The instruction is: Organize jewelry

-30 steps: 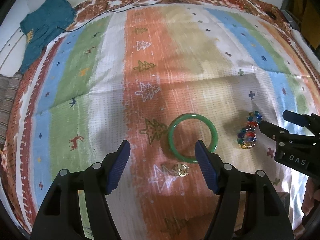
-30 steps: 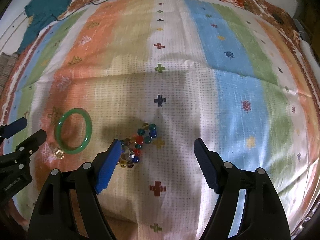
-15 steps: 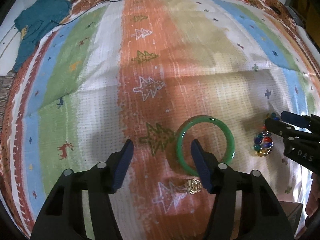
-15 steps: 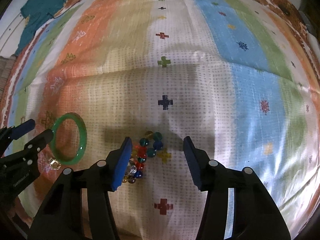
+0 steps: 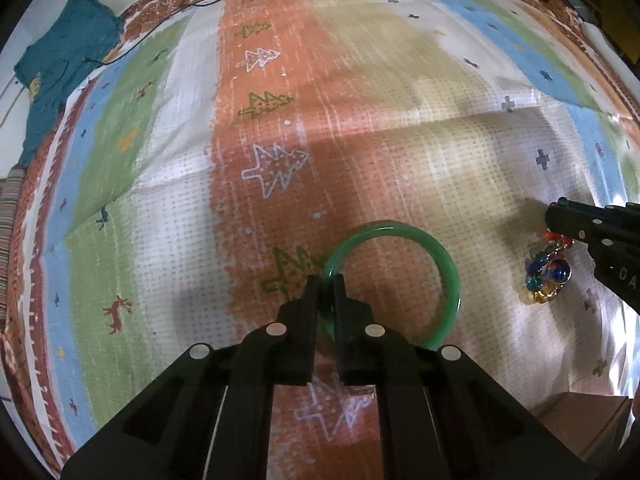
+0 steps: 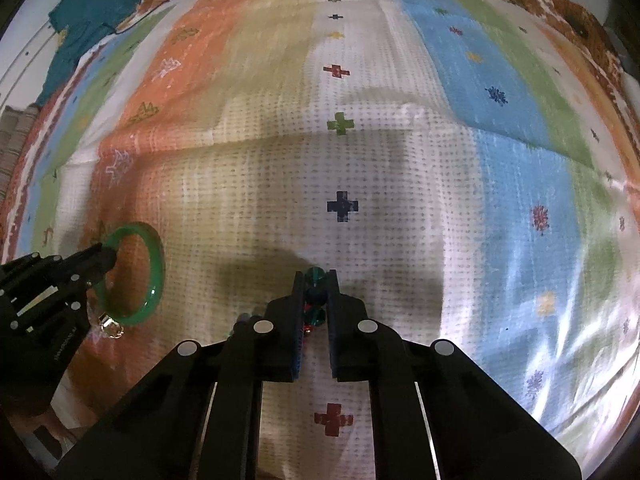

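Having just closed, left tongs [image 5: 325,282] pinch the green bangle [image 5: 448,268], right tongs [image 6: 315,280] the bead bracelet [image 6: 314,304].

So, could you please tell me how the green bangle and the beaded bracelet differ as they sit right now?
The green bangle is one smooth, rigid ring lying open and round; the beaded bracelet is many multicoloured beads bunched in a heap. The bangle is clearly the wider. The left gripper pinches the bangle's rim; the right gripper clamps the beads. Both rest on the striped cloth.

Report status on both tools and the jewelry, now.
Left tool just closed, clamped on green bangle. Right tool just closed, clamped on bead bracelet. Small ring loose beside bangle.
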Tool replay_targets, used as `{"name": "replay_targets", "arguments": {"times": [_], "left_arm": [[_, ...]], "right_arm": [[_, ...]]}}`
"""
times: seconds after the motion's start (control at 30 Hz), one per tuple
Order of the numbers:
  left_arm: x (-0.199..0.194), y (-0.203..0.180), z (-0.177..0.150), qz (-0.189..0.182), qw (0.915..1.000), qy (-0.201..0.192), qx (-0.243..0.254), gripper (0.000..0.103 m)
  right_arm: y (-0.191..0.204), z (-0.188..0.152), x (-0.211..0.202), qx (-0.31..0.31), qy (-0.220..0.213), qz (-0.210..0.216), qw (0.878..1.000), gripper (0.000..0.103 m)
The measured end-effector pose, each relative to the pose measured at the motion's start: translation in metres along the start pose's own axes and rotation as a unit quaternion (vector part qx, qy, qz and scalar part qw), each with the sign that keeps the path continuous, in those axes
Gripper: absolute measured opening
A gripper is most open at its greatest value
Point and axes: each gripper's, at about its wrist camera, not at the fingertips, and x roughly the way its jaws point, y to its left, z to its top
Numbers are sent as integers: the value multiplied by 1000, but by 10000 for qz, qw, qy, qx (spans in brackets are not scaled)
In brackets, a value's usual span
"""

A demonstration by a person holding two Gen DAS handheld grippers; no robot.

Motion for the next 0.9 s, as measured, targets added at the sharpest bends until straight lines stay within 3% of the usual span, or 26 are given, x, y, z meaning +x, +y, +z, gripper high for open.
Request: {"name": "replay_targets", "arguments": {"times": [0.47,0.9], "left_arm": [[-46,4,-1,-37,9986,-397,-344,7],[-76,-1,-9,-91,9970,-643,-422,8]], "right_arm": [[13,-2,-54,-228,-587,52,9980,10],[25,-11,-71,-404,-752,48,9963,10]]}}
